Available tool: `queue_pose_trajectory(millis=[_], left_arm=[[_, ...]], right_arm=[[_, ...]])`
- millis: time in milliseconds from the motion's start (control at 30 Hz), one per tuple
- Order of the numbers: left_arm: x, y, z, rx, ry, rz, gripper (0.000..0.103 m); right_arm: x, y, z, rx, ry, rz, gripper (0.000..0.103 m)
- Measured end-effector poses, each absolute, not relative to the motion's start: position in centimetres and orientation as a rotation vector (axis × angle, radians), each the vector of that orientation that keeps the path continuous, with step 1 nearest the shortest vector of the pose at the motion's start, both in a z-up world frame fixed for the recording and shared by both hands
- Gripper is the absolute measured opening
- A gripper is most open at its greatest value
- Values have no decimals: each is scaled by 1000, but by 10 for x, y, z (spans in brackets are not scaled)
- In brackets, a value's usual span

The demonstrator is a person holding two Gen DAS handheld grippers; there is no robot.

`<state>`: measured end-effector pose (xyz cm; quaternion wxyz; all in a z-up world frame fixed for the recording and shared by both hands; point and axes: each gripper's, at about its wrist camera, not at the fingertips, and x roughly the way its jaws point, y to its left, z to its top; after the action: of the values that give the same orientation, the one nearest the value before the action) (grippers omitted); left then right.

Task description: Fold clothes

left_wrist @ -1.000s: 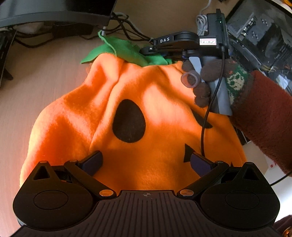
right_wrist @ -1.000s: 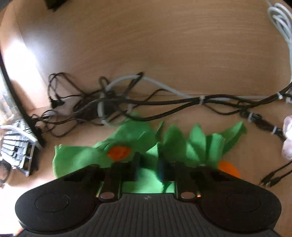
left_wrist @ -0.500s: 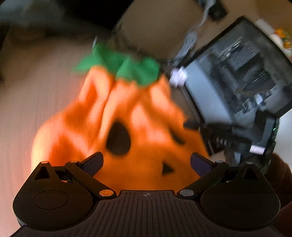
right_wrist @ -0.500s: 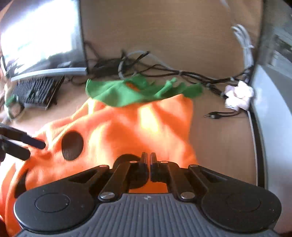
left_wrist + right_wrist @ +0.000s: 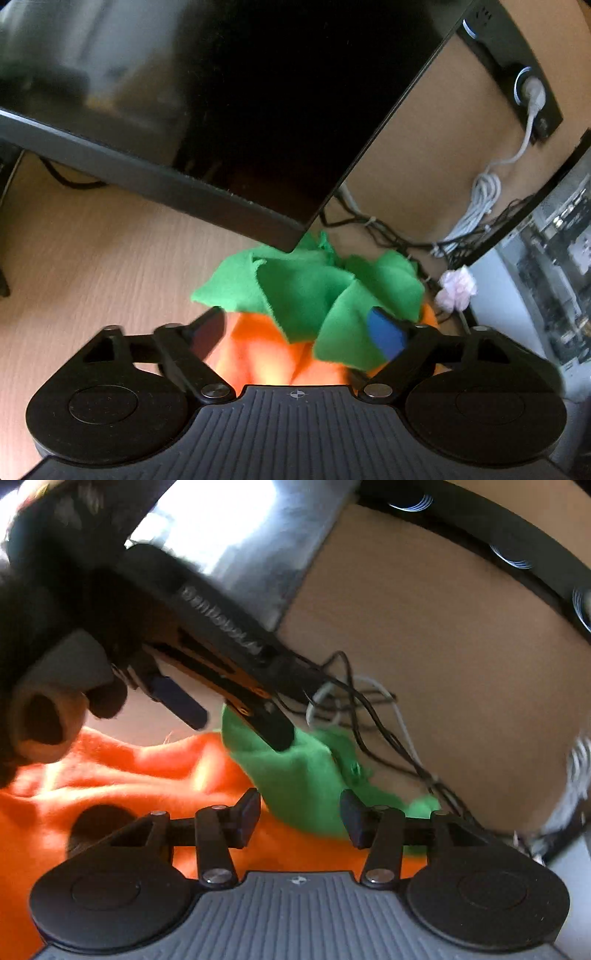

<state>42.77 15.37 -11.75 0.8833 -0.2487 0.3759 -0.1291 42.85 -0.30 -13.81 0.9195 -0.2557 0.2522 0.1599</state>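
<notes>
Pumpkin costume (image 5: 258, 354) laid on the worktop (image 5: 92, 266), its green collar (image 5: 314, 288) straddled unpinched by the closing left claw (image 5: 297, 330) and the opening right claw (image 5: 300, 814).

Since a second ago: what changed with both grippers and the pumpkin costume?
The right gripper, then clamped on the green collar, has let go; its jaws are opening, nothing pinched. The left gripper swung from the orange body to the collar and is closing, pads not yet pressing. The costume still lies on the desk.
</notes>
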Motion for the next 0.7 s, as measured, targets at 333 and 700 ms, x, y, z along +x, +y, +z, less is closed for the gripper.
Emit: queue_pose_trajectory(millis=[333,700], left_arm=[[380,186,-92,-535,724,-317,98],[372,187,-83,-582,704,-444,101]], right_arm=[[426,-26,-107,-373,474,279,3],[317,-65,-117,-460,703,340,3]])
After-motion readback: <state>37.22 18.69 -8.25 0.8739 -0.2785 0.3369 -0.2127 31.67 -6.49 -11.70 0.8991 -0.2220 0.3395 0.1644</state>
